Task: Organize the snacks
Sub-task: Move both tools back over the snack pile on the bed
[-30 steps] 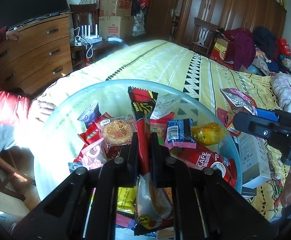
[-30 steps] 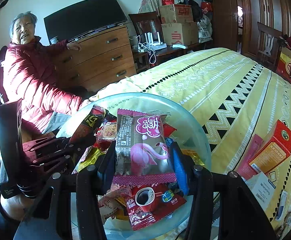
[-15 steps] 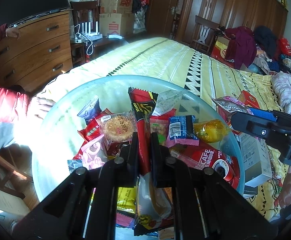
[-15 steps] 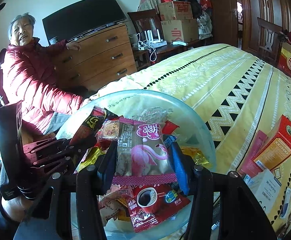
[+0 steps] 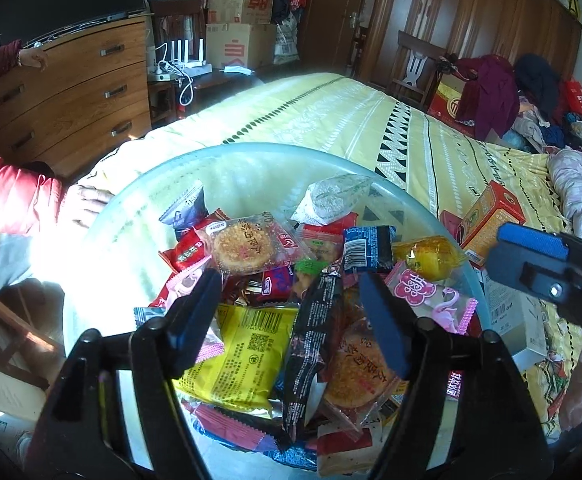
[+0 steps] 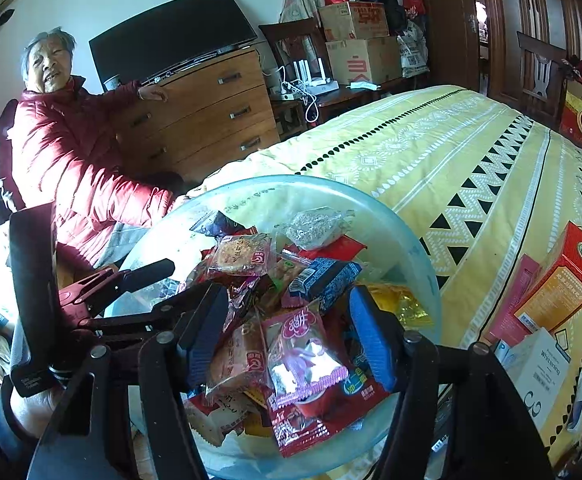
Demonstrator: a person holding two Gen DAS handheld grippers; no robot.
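Observation:
A pile of wrapped snacks lies on a round glass tabletop (image 5: 251, 172), also in the right wrist view (image 6: 407, 248). My left gripper (image 5: 291, 284) is open above the pile; a dark coffee stick packet (image 5: 311, 344) lies loose between its fingers. My right gripper (image 6: 287, 308) is open over the pile. A pink flamingo packet (image 6: 299, 344) lies flat on the heap below it, also showing in the left wrist view (image 5: 431, 296). A round biscuit packet (image 5: 243, 246) and a yellow packet (image 5: 247, 356) lie in the heap. The right gripper shows at the right edge (image 5: 547, 268).
The table stands against a bed with a yellow patterned cover (image 6: 471, 152). Orange and white boxes (image 6: 559, 280) lie on the bed to the right. A person in a red jacket (image 6: 71, 152) sits at the left by a wooden dresser (image 6: 211, 112).
Both grippers opened. The left let go of the coffee stick packet, which now lies on the pile. The right let go of the pink flamingo packet, which dropped onto the heap.

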